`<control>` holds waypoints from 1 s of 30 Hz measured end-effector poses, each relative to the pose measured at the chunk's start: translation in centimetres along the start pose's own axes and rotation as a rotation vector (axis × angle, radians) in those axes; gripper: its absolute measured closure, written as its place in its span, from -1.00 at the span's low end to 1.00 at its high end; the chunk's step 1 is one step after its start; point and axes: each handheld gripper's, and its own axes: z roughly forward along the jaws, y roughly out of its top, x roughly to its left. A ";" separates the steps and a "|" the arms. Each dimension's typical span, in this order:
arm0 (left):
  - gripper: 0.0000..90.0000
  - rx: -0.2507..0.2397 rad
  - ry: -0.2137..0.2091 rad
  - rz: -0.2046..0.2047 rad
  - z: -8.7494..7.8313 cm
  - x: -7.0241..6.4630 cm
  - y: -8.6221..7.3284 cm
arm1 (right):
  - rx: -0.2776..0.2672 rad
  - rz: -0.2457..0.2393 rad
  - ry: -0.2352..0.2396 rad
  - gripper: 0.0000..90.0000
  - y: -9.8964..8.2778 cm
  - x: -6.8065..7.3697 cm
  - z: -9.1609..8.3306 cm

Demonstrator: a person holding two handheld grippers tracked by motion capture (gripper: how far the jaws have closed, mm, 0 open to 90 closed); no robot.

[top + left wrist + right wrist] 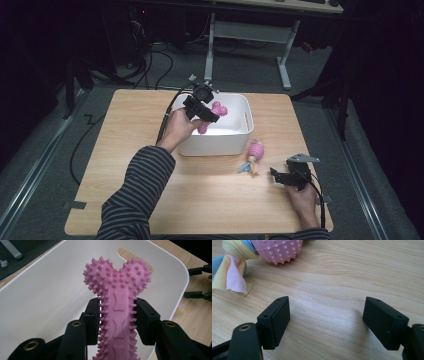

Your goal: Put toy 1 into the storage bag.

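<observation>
Resting near the table's (pixel 150 210) near right corner, the right gripper (pixel 281 175) lies with its jaws spread wide and nothing between them. Just beyond it lies a pink ball toy (pixel 255 150) with cloth tails. Farther back, the left gripper (pixel 115 315) clamps a spiky pink bone (pixel 117 287) over the white bin (pixel 235 137) at the table's middle.

Pink spiked bone toy (pixel 117 297), white bin (pixel 235 137).
</observation>
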 end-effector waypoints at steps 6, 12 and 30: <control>0.30 0.020 0.036 -0.009 0.6 0.4 -0.1 | 0.000 0.000 0.000 -0.51 0.0 0.0 0.0; 0.30 0.028 0.055 0.001 1.0 0.4 -0.1 | 0.000 0.000 0.000 -0.51 0.0 0.0 0.0; 0.29 0.087 0.084 0.015 2.6 0.0 -0.3 | 0.000 0.000 0.000 -0.51 0.0 0.0 0.0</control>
